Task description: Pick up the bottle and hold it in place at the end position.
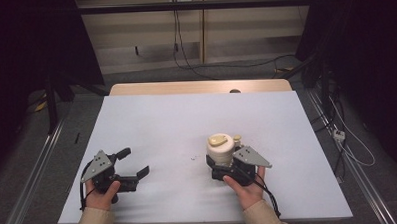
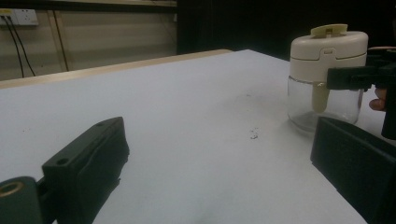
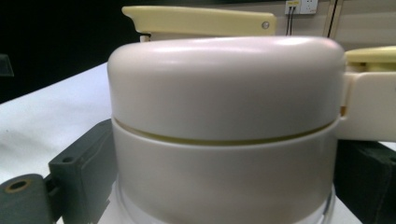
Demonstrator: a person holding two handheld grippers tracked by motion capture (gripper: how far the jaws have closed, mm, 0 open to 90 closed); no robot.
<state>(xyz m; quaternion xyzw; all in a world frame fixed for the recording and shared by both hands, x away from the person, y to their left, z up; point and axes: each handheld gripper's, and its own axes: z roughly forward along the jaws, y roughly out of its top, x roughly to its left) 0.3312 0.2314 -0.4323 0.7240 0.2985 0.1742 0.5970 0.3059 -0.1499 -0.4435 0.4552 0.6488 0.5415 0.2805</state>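
Jar [image 1: 221, 147] stands on white table [image 1: 187, 127]; grey floor around.

A white table [image 1: 187, 122] has a wooden edge [image 1: 200, 87] at the far side. Cables [image 1: 225, 65] lie on the floor behind it.

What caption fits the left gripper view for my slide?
Open left gripper faces a cream-lidded glass jar held by the right gripper on a white table.
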